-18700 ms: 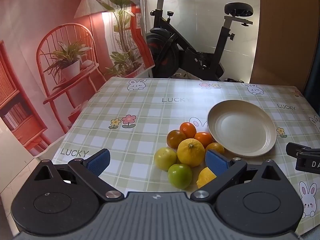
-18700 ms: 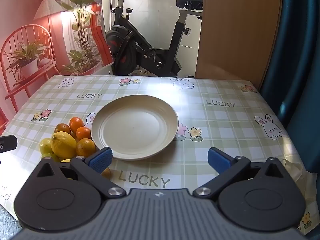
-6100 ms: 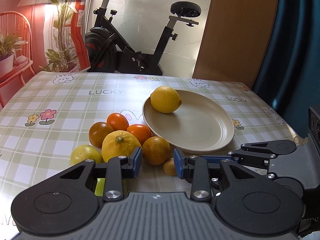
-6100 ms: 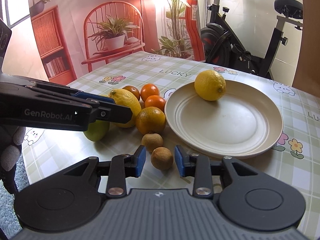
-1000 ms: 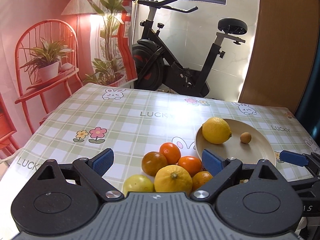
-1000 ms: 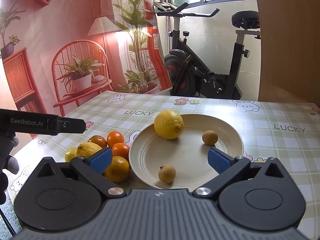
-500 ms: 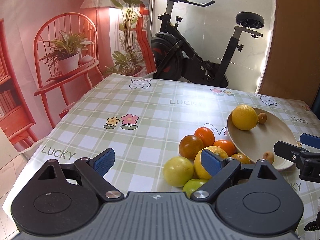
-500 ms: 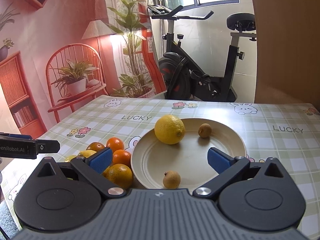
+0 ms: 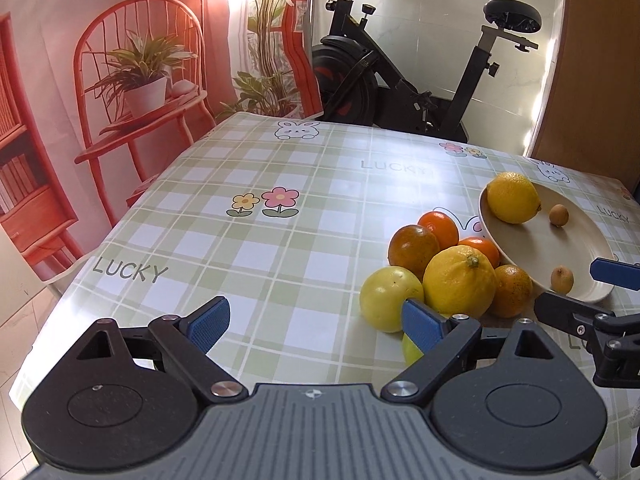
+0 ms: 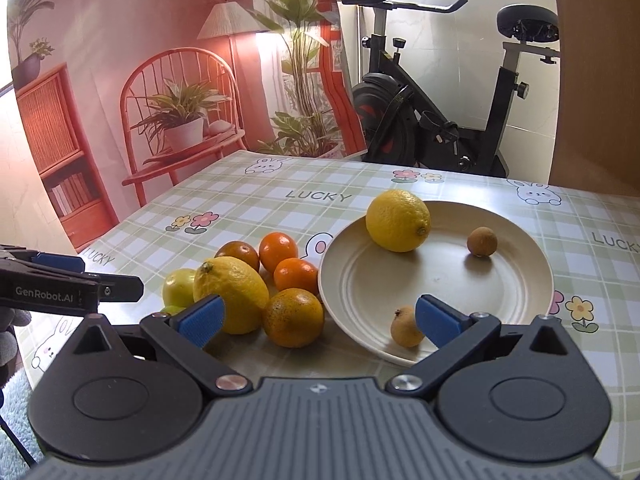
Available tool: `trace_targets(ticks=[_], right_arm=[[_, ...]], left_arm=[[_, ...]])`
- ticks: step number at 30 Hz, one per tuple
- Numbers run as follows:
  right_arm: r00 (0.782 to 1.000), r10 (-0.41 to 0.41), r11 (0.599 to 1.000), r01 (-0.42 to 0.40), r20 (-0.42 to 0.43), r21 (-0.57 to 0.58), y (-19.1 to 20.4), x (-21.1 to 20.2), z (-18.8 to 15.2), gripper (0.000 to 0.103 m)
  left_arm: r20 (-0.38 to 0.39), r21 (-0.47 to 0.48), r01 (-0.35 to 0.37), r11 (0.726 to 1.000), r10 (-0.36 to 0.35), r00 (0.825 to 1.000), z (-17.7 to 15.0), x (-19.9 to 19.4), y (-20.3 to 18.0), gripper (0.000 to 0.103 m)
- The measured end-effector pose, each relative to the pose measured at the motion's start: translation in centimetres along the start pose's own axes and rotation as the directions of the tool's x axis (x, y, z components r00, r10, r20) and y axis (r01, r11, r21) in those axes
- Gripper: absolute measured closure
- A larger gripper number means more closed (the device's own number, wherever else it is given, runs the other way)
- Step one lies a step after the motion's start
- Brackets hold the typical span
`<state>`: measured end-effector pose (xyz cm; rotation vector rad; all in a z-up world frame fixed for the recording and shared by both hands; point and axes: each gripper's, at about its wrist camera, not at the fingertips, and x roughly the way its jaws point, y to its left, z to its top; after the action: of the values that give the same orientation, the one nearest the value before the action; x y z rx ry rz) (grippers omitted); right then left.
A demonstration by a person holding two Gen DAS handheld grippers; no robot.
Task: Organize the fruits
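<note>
My left hand-held gripper (image 9: pixel 316 322) hovers level, jaws wide and empty, lower centre of its frame. My right hand-held gripper (image 10: pixel 318 316) likewise gapes empty before the round cream plate (image 10: pixel 520 280) on the bench (image 9: pixel 240 240).

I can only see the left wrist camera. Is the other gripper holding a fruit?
Observer: No. The right gripper is open, with nothing between its pads.
Kid: What is in front of it?
Observer: A speckled orange on the table, right beside the plate.
Kid: Does my gripper have any words on it?
Observer: Yes. The side of the left gripper reads "GenRobot.AI".
</note>
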<state>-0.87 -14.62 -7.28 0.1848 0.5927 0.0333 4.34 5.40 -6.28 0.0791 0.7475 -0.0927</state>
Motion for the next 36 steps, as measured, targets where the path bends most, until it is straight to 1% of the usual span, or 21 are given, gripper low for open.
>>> trace_targets(ticks=[4, 7, 9, 11, 13, 15, 16, 17, 22, 26, 28, 30, 31, 34, 36], right_arm=[[1.000, 0.026, 0.999, -0.026, -0.007, -0.037, 1.0, 0.4, -0.3, 0.000], [0.999, 0.031, 0.998, -0.032, -0.018, -0.056, 1.7, 0.7, -0.6, 0.000], [0.999, 0.034, 0.997, -0.036, -0.031, -0.072, 2.2, 1.0, -0.7, 0.002], [0.998, 0.034, 0.995, -0.038, -0.046, -0.094, 2.9, 1.3, -1.0, 0.006], [0.998, 0.042, 0.994, -0.047, -0.057, -0.104, 3.3, 1.4, -1.2, 0.006], [0.995, 0.077, 0.991, -0.084, -0.062, -0.108, 3.6, 1.6, -1.4, 0.005], [0.993, 0.094, 0.989, -0.101, -0.067, -0.109, 3.8, 1.6, -1.5, 0.001], [0.992, 0.106, 0.987, -0.113, -0.070, -0.114, 3.9, 1.6, -1.6, 0.000], [0.983, 0.155, 0.977, -0.167, -0.098, -0.130, 5.1, 2.3, -1.5, 0.000], [0.980, 0.185, 0.977, -0.192, -0.081, -0.091, 5.2, 2.5, -1.3, 0.000], [0.978, 0.191, 0.978, -0.197, -0.081, -0.071, 5.2, 2.7, -1.2, 0.000], [0.978, 0.186, 0.978, -0.193, -0.094, -0.074, 5.5, 2.9, -1.3, 0.000], [0.980, 0.174, 0.980, -0.182, -0.097, -0.081, 5.7, 3.0, -1.5, 0.001], [0.980, 0.158, 0.981, -0.170, -0.120, -0.097, 6.3, 3.3, -1.7, 0.014], [0.978, 0.162, 0.979, -0.176, -0.129, -0.106, 6.6, 3.6, -1.8, 0.018]], left_arm=[[-0.023, 0.014, 0.035, 0.999, -0.035, 0.999, 0.0, 0.1, 0.0, 0.011], [-0.031, 0.014, 0.065, 0.998, -0.065, 0.997, -0.1, 0.2, 0.2, 0.011], [-0.031, 0.015, 0.091, 0.996, -0.091, 0.995, -0.2, 0.2, 0.4, 0.013], [-0.033, 0.015, 0.107, 0.994, -0.107, 0.994, -0.1, 0.3, 0.6, 0.016], [-0.036, 0.016, 0.121, 0.993, -0.120, 0.992, -0.1, 0.3, 0.7, 0.016], [-0.038, 0.016, 0.136, 0.991, -0.135, 0.990, -0.1, 0.2, 0.8, 0.016], [-0.042, 0.015, 0.144, 0.990, -0.143, 0.989, -0.1, 0.3, 0.8, 0.016], [-0.047, 0.016, 0.152, 0.988, -0.151, 0.987, 0.0, 0.3, 0.9, 0.016], [-0.031, 0.040, 0.155, 0.987, -0.154, 0.988, 0.8, -0.2, 1.2, 0.017], [-0.018, 0.027, 0.168, 0.985, -0.168, 0.986, 1.8, -0.4, 2.1, 0.018], [-0.029, 0.031, 0.172, 0.985, -0.171, 0.985, 1.4, -0.1, 2.0, 0.018], [-0.043, 0.039, 0.173, 0.984, -0.171, 0.984, 0.7, 0.3, 1.8, 0.021], [-0.044, 0.036, 0.176, 0.984, -0.175, 0.984, 0.4, 0.4, 1.7, 0.022], [-0.035, 0.008, 0.202, 0.979, -0.202, 0.979, -0.2, 0.6, 1.7, 0.023], [-0.041, -0.007, 0.236, 0.972, -0.236, 0.971, -0.3, 0.9, 1.6, 0.024]])
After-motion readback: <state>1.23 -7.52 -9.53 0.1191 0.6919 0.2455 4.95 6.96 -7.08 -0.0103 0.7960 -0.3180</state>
